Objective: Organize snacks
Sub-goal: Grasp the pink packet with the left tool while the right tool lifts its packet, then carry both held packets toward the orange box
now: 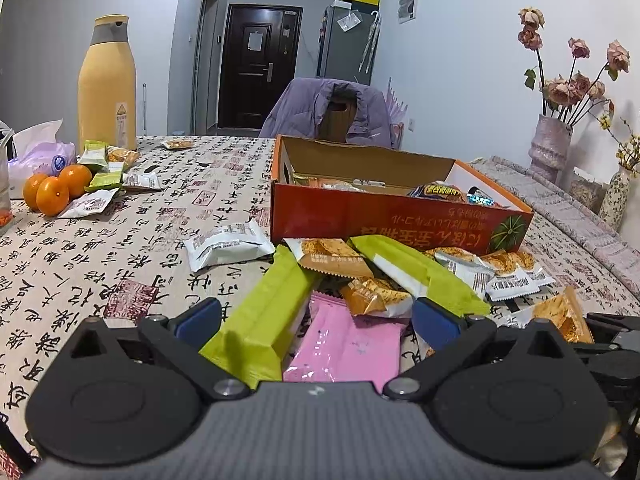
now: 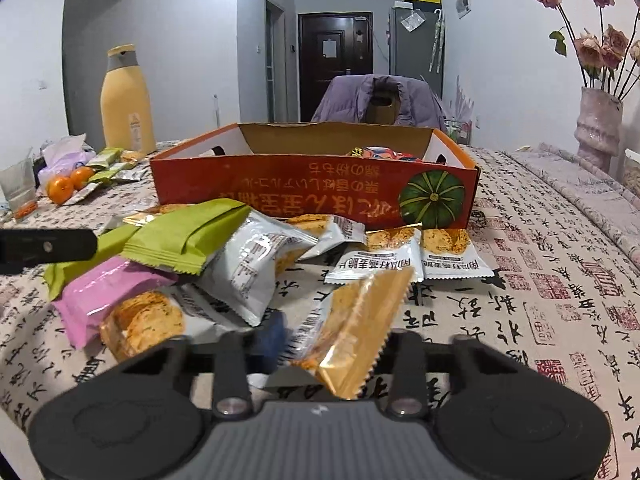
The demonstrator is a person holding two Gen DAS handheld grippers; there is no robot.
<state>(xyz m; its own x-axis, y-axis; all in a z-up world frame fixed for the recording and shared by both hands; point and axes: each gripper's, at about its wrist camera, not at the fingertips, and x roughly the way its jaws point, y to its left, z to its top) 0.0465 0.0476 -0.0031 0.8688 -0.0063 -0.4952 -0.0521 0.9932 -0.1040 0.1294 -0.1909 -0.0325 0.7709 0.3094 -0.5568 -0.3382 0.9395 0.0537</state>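
An open orange cardboard box with a pumpkin print holds several snacks; it also shows in the right wrist view. A pile of snack packets lies in front of it. My left gripper is open, its blue pads on either side of a green packet and a pink packet. My right gripper is shut on an orange cracker packet, held tilted just above the tablecloth. The pink packet and a green packet lie to its left.
A yellow bottle, three oranges, a tissue pack and more packets stand at the far left. A white packet lies alone. Vases with dried roses stand at the right. A chair with a purple jacket is behind the table.
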